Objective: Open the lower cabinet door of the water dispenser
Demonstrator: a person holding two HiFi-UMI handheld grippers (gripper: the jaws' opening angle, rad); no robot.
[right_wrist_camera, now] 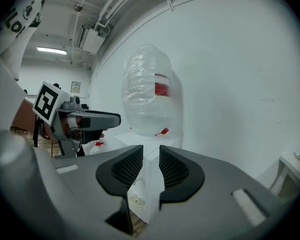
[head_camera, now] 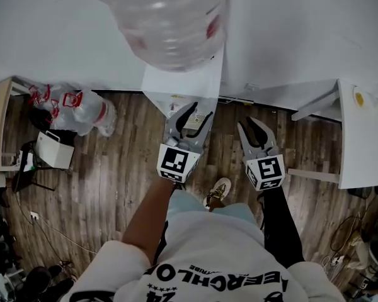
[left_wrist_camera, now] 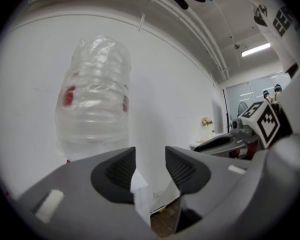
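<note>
The lower cabinet door can't be made out yet; it's expected low on the front of the water dispenser [head_camera: 184, 83], which is stood against the wall [head_camera: 290, 30] with a big bottle [head_camera: 170, 24] on top. It's likely a light, stiff panel, best pulled at its free edge. The left tool [head_camera: 200, 111] and right tool [head_camera: 249, 123] are held just in front of the dispenser, jaws narrowly apart with nothing gripped, and bare floor [head_camera: 126, 168] is left there for the swing.

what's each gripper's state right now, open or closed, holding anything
left gripper: open, nothing between its jaws
right gripper: open, narrower gap, holding nothing
</note>
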